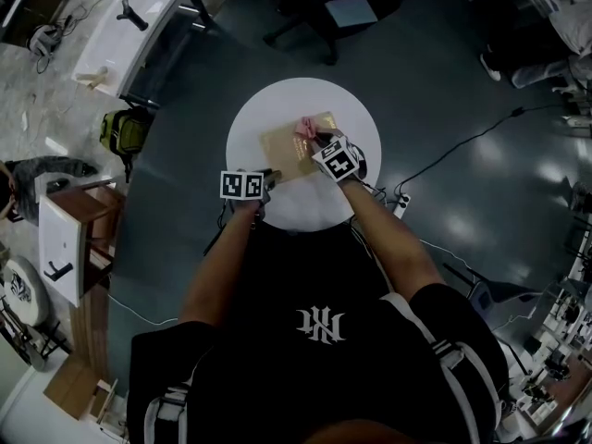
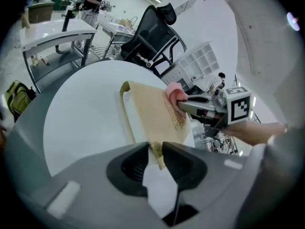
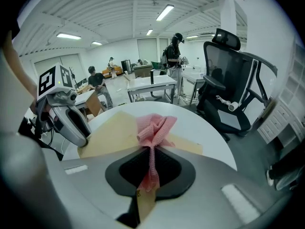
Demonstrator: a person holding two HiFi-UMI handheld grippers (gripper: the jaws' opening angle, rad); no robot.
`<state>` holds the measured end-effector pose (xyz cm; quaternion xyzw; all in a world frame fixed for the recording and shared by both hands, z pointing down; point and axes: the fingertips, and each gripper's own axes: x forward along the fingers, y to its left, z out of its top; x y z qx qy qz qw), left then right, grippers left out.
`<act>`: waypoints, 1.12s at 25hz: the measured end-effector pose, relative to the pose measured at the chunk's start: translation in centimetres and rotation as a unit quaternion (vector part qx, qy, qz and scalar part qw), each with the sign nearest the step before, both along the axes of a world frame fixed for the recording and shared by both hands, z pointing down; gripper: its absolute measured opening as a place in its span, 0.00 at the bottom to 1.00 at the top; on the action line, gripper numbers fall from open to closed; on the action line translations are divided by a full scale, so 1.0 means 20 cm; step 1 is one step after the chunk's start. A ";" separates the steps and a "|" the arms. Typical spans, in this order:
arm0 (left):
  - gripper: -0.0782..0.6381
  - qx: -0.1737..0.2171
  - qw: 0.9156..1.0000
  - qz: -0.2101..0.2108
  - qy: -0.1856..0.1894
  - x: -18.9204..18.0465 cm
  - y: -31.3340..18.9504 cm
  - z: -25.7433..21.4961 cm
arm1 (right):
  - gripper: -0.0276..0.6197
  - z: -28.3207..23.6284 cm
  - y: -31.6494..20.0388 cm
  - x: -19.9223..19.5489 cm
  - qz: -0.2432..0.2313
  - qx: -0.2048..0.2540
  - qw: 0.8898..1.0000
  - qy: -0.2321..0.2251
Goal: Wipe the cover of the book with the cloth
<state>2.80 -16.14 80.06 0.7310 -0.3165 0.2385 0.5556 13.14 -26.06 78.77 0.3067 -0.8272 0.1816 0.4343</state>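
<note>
On the round white counter point(image 1: 277, 109) lies a flat tan book point(image 1: 289, 154), cover up, near the middle. The left hand-held gripper point(image 2: 156, 152) pinches the near corner of the book between its two jaws. That looks like a way to hold the book in place.

The right hand-held gripper point(image 3: 151, 154) has its jaws pressed together on a pink cloth point(image 3: 155, 125). The cloth is bunched up in a little lump past the jaw tips, and a thin strip of it runs back between them. The lump seems to sit on the cover, near the edge of the book that is far from the left hand-held gripper.

The step in hand looks like the wiping itself. One hand-held gripper holds the book and the other has the cloth on the cover. I cannot tell how much of the cover is done, as no dirt or marks show on it.

For the next move, the right hand-held gripper needs to slide the cloth across the cover. It should push down softly, so that the cloth rubs the cover and the hard jaws do not. The left one needs a firm hold on the corner, or the book may slip on the smooth counter. The lump of cloth is small, so the whole cover likely needs many strokes.
</note>
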 end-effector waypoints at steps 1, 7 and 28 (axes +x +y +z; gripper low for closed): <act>0.24 0.000 1.000 0.000 0.000 0.00 0.00 0.00 | 0.08 0.00 -0.01 0.03 0.004 0.001 1.000 0.002; 0.24 0.001 1.000 0.001 -0.001 0.00 0.00 0.01 | 0.08 -0.01 -0.06 0.21 0.040 0.007 0.999 0.015; 0.25 0.000 1.000 0.004 0.006 -0.02 0.00 0.00 | 0.07 -0.36 0.07 -0.18 0.034 0.030 0.993 -0.106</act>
